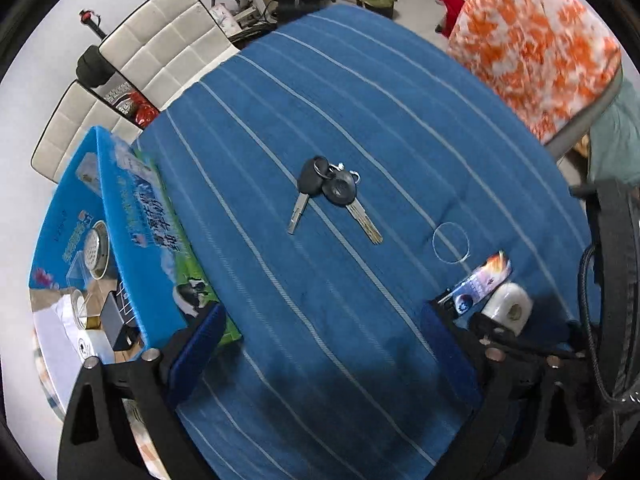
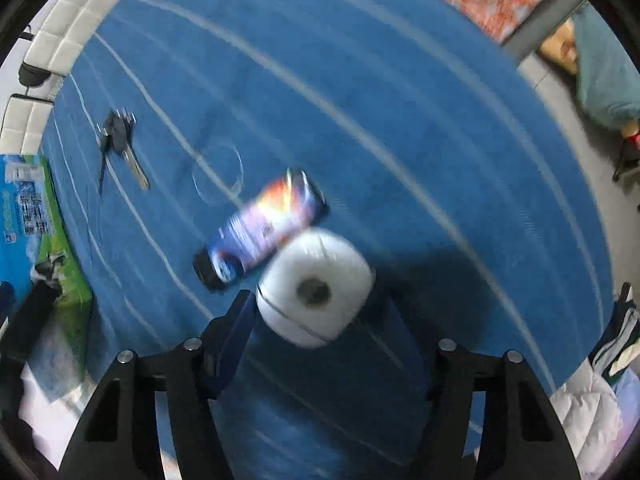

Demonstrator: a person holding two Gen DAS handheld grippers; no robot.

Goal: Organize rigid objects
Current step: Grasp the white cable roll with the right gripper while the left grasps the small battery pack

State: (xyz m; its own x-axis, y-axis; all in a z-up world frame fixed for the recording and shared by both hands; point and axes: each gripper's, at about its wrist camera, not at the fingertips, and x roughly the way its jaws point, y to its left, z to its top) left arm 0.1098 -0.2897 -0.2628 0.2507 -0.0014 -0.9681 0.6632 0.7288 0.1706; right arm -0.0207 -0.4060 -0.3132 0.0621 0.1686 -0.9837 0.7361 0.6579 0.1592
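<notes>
Two black-headed keys on a ring lie mid-table on the blue striped cloth; they also show in the right wrist view. A thin wire ring lies to their right. A lighter with a flame print and a white tape roll lie at the right. In the right wrist view the lighter touches the roll, which sits just ahead of my open, empty right gripper. My left gripper is open and empty, short of the keys.
A blue carton box holding tape rolls, a strainer and small items stands at the table's left edge. White chairs stand behind it. An orange-and-white cushion is at the far right. The right wrist view is motion-blurred.
</notes>
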